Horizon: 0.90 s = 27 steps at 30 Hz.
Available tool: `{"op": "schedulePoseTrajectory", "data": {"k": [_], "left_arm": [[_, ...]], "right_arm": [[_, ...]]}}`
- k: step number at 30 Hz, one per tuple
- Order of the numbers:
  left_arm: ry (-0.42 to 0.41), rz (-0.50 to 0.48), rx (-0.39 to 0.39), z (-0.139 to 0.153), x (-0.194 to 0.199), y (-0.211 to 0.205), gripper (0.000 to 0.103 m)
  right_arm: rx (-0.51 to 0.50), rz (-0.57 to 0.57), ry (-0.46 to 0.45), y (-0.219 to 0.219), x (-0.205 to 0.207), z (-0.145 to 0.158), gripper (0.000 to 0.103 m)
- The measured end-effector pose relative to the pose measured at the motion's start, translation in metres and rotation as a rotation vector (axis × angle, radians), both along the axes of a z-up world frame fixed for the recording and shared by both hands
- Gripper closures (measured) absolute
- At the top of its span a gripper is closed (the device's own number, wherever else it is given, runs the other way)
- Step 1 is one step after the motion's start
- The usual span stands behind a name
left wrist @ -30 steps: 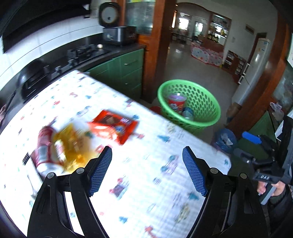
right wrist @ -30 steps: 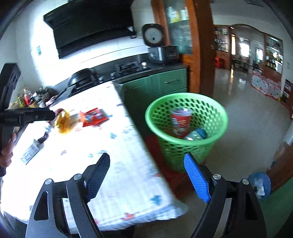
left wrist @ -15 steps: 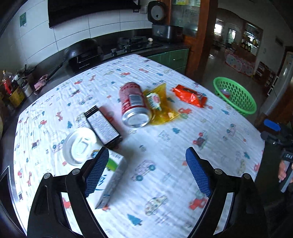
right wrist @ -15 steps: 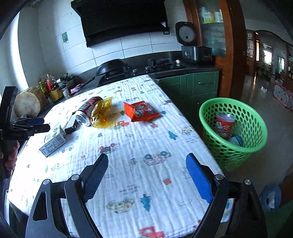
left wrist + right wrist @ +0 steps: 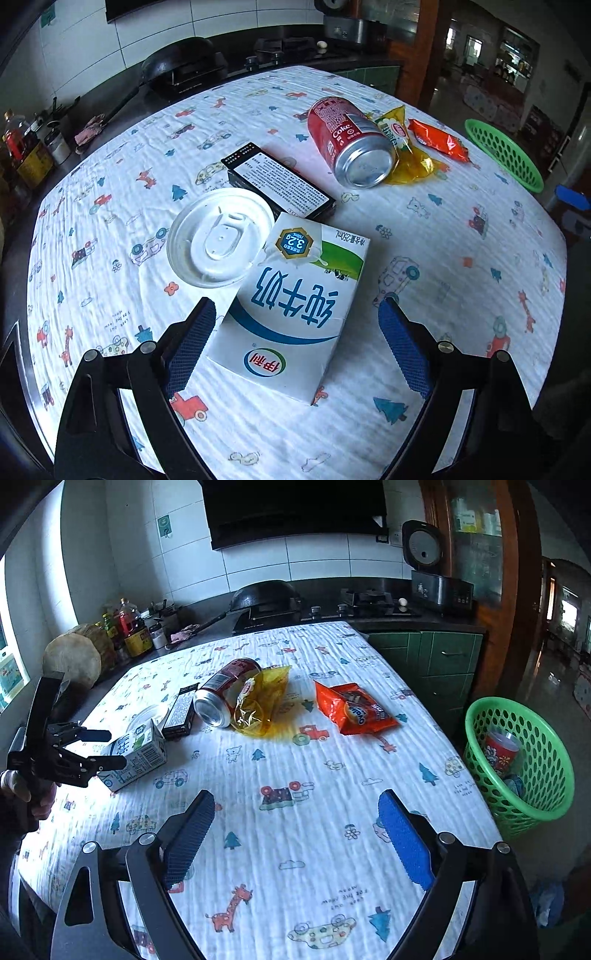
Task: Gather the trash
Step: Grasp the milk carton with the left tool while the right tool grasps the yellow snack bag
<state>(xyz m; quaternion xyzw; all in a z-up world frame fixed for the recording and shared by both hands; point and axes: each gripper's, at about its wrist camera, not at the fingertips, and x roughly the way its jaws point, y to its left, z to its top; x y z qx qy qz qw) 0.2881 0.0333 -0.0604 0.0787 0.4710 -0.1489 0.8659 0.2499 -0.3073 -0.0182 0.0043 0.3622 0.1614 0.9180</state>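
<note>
Both hands swung from bin [image 5: 517, 760] back over table. Left gripper [image 5: 295, 343] now low over milk carton [image 5: 291, 310], jaws opening wide, carton btwn, pads not touching. Right gripper [image 5: 295, 834] opening, empty, facing orange snack bag [image 5: 354, 709]. Next pickups likely.

Left gripper [image 5: 295, 347] jaws opening around milk carton [image 5: 291, 314], not touching; white lid [image 5: 218, 236] lying beside.

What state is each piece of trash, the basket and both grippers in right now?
Milk carton: lying flat, between left gripper's pads.
Cola can: on its side.
Yellow wrapper: crumpled, against can.
Orange snack bag: lying flat.
Green basket: upright, partly filled.
Left gripper: opening.
Right gripper: opening, empty.
</note>
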Motion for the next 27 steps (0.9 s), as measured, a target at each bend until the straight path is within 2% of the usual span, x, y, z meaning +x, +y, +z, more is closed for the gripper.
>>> {"op": "schedulePoseTrajectory", "data": {"k": [5,10,17,21,27], "left_arm": [[0.012,-0.032,0.002,-0.008,0.005,-0.002,0.015],[0.013,-0.048,-0.003,-0.011,0.009,-0.002,0.021],[0.02,-0.069,-0.022,-0.009,0.007,-0.003,0.022],[0.034,-0.089,-0.035,-0.008,0.009,-0.004,0.022],[0.046,-0.103,-0.032,-0.008,0.017,-0.006,0.022]], "right_arm": [[0.014,0.03,0.026,0.02,0.019,-0.001,0.016],[0.015,0.056,0.045,0.037,0.041,0.0,0.016],[0.039,0.071,0.084,0.06,0.088,-0.002,0.016],[0.069,0.072,0.117,0.073,0.119,-0.007,0.021],[0.1,0.064,0.148,0.082,0.157,-0.019,0.033]]}}
